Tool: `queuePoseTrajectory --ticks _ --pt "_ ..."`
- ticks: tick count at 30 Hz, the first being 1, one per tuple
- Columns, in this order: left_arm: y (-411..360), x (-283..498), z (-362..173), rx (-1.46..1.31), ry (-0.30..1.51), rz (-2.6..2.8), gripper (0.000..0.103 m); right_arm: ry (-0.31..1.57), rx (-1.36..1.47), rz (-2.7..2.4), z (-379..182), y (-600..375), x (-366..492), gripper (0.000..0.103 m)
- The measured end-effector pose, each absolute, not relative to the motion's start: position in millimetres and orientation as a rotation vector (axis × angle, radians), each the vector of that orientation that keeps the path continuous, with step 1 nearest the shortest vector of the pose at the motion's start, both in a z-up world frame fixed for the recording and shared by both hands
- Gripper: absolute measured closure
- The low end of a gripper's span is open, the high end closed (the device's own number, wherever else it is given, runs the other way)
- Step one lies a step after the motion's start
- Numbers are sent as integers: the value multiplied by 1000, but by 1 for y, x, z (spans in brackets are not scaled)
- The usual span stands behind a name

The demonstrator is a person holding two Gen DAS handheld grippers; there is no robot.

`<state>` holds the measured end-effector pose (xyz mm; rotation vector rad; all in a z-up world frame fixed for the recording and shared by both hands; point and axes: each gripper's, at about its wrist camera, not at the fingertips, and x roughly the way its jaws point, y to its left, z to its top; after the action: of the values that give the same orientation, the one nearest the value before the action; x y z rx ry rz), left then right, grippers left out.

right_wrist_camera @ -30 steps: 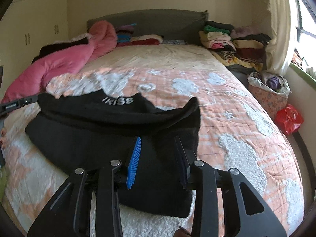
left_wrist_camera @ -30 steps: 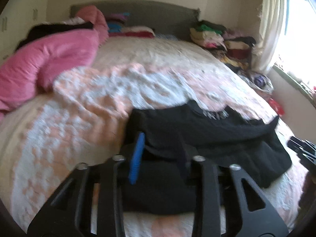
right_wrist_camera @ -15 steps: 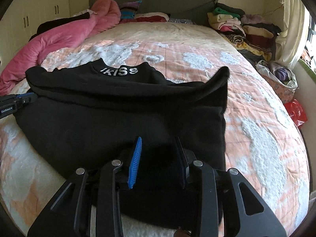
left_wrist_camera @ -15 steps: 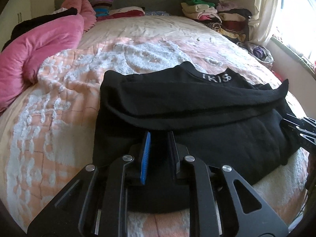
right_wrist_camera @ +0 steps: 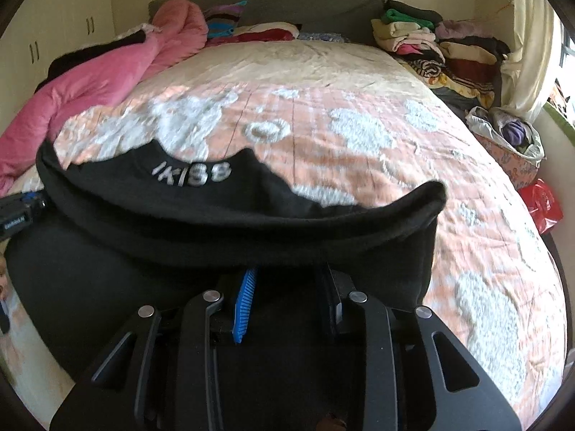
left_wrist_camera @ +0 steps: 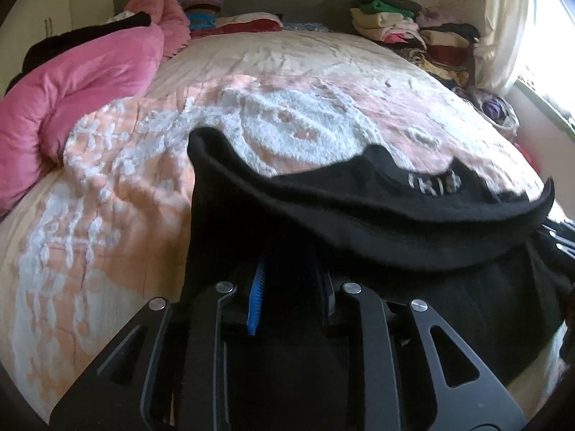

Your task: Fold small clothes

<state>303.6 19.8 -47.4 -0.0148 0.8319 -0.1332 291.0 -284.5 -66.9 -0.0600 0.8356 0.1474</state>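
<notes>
We find the black garment point(right_wrist_camera: 215, 215) on the bed point(right_wrist_camera: 359, 143), one edge lifted. Our left hand-held gripper point(left_wrist_camera: 291, 269) and right hand-held gripper point(right_wrist_camera: 287, 280) each have fingertips buried in its folds; whether they clamp the cloth we cannot tell.

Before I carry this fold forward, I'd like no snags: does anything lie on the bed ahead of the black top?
Nothing visible does. Both grippers, left and right, already hold the black top; the bedspread ahead is bare. The pink duvet and clothes pile sit off to the sides.
</notes>
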Motion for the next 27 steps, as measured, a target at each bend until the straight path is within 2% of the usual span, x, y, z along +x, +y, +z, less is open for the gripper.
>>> queuePoseTrajectory --ticks 3,5,8,9,11,12,13,19,21,22,23,24,26,27 --pt "30 310 -38 -102 800 -120 79 818 -32 111 -59 -294 300 74" --pt "38 308 -35 -129 766 -112 70 804 -8 82 -55 -304 302 71" --pt "52 302 -34 -136 736 -90 68 787 6 43 -50 -320 299 70" --pt "59 301 -34 -143 732 -81 66 786 9 29 -49 -324 298 66" --pt "68 302 -34 -158 733 -67 56 787 34 11 -49 -336 295 58" --pt "73 304 -36 -175 742 -68 53 790 44 6 -49 -340 294 49" --pt "76 306 -37 -190 752 -80 49 794 49 5 -49 -343 293 45" --pt "64 313 -50 -134 793 -129 47 855 89 21 -60 -351 304 43" --pt "64 314 -53 -130 793 -134 47 868 92 17 -65 -351 308 46" --pt "64 313 -53 -129 792 -133 53 872 100 19 -68 -350 309 61" --pt "64 313 -54 -125 788 -130 68 876 106 22 -70 -350 309 69" --pt "64 314 -56 -118 788 -124 76 878 113 26 -72 -349 308 80" --pt "66 315 -58 -116 789 -122 91 860 128 29 -72 -350 305 88" --pt "67 314 -57 -113 782 -123 95 851 127 26 -71 -350 303 93"
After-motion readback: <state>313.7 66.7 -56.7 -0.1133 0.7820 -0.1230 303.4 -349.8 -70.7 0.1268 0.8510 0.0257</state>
